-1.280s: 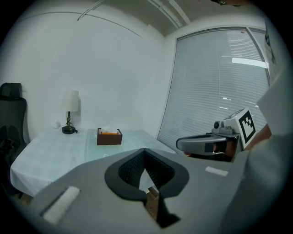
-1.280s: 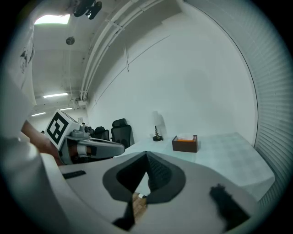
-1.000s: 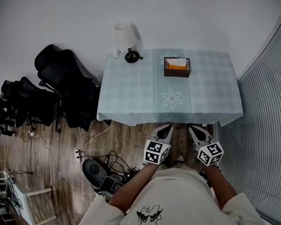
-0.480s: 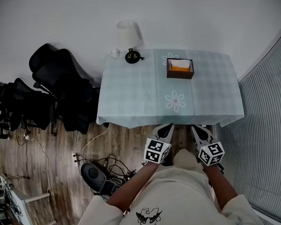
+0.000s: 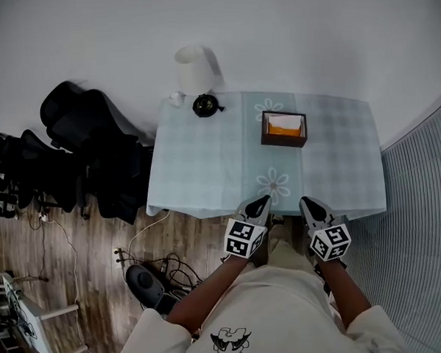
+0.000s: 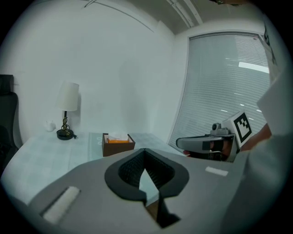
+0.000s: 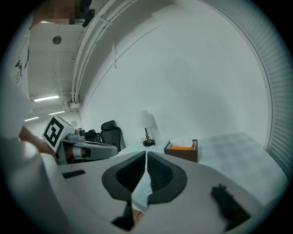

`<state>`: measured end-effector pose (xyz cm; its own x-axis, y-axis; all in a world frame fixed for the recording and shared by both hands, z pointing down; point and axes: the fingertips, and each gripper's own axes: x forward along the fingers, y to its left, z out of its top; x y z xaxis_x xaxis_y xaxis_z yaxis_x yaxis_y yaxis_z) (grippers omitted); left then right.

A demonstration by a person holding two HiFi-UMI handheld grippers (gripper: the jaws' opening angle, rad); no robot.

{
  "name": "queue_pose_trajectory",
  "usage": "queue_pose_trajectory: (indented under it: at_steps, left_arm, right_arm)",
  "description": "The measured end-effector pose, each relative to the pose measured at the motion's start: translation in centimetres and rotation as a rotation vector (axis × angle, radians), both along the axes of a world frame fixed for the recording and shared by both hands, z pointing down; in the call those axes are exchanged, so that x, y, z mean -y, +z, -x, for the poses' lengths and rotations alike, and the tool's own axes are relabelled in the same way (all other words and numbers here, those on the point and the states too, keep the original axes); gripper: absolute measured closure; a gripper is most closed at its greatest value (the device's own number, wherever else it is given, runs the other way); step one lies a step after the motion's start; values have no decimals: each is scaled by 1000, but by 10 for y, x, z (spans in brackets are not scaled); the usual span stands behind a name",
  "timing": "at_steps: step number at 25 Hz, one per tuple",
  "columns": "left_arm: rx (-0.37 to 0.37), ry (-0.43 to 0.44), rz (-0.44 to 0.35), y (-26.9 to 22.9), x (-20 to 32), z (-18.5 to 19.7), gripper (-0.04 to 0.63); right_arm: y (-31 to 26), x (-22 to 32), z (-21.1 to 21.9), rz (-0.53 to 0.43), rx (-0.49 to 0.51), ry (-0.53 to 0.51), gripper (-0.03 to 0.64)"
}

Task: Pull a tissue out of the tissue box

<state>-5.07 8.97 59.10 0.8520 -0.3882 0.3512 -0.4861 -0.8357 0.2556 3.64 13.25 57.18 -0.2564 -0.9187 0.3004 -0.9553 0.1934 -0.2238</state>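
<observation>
The box [image 5: 283,129] sits on the table [image 5: 205,165], toward the back and a bit to the right. It is brown and open on top, so a tissue can be pulled straight up. Something white shows above the orange inside it. That is likely the tissue [image 6: 117,137].

The left gripper [image 5: 259,202] and the right gripper [image 5: 309,203] are side by side at the near edge of the table. They are well apart from the box. Both point forward and a little down, toward the table top, so each one's camera can see the box ahead.

The jaws of both are closed tight, with nothing between them. There is nothing to grab yet, so I think that is why they are shut. They will need to open before they can pinch the tissue.

The right gripper is more in line with the box, so it may be the one to pull. The left one could hold the box down so it does not lift.

A lamp [image 5: 193,70] stands at the back left corner, out of the way. Black chairs [image 5: 79,142] are on the floor to the left.
</observation>
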Motion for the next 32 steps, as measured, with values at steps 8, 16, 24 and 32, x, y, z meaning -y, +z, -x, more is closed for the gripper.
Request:
queue_pose_trajectory:
  at_steps: [8, 16, 24, 32]
  left_arm:
    - [3, -81, -43, -28, 106, -82, 589]
    - [27, -95, 5, -17, 144, -109, 589]
    - [50, -63, 14, -10, 175, -112, 589]
    - [41, -49, 26, -5, 192, -115, 589]
  right_arm:
    - [-17, 108, -77, -17, 11, -88, 603]
    - [-9, 154, -105, 18, 18, -100, 604]
    - [0, 172, -103, 47, 10, -52, 604]
    - [2, 192, -101, 59, -7, -47, 603]
